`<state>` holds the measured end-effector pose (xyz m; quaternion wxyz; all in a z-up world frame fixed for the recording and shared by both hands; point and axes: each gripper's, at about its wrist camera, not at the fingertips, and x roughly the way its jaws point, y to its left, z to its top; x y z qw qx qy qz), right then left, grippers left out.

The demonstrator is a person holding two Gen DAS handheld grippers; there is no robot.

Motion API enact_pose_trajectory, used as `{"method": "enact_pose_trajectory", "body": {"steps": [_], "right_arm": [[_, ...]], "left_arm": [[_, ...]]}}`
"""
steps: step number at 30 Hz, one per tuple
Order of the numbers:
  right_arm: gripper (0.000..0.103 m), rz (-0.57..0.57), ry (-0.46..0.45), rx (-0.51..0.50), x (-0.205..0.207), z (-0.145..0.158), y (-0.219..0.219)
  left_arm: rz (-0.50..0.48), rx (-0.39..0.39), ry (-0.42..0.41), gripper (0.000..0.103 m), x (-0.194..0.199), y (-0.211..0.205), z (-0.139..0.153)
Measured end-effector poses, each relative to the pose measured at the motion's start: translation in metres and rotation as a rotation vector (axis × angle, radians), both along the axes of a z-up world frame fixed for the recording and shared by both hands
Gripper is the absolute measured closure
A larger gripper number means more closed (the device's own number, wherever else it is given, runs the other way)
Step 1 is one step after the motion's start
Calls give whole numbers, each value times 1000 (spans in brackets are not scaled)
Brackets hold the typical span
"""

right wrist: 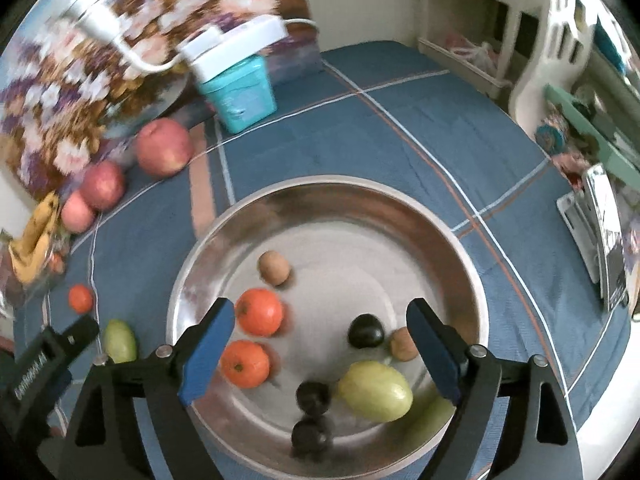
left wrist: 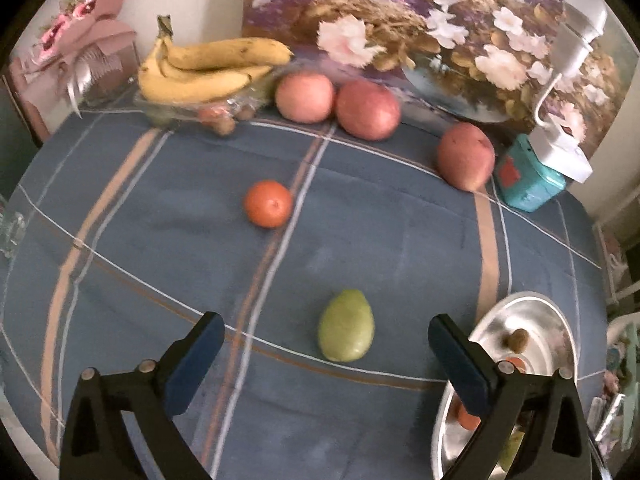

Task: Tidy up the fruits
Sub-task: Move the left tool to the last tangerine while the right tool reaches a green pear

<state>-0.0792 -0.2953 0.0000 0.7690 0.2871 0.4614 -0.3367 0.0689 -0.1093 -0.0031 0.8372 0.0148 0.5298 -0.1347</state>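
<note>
My left gripper is open over the blue checked cloth. A green mango lies on the cloth between its fingers, untouched. Farther off are an orange, three red apples and a bunch of bananas. My right gripper hangs open above the steel bowl and holds nothing. In the bowl lie two oranges, a green mango, three dark plums and two small brown fruits. One finger of the left gripper shows beside the bowl.
A teal box with a white device on top stands at the back right, in front of a floral picture. A pink bouquet sits at the back left. The table's edge and shelves lie to the right of the bowl.
</note>
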Motion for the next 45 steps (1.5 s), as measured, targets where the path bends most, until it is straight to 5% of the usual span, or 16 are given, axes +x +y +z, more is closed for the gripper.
{"method": "enact_pose_trajectory", "body": {"steps": [4,13,19,25,30,36,45], "right_arm": [[5,51,4,-48,9,11,16],[4,138,-17,-110,21,23,39],[5,171,27,-79,30,11,46],[5,209,45,-67,40,5,61],[5,255,39,-43,54,4,81],[5,337,0,-7,74,5,110],[5,403,-75,34,99,2,133]], "left_arm": [[-3,30,-34,0,-1,1,7],[-20,188,-125,0,-1,4,15],[81,260,-66,0,5,21,9],[76,298,14,0,19,40,-6],[101,264,65,0,39,78,-11],[164,239,9,0,55,120,-1],[151,155,-2,0,69,132,0]]}}
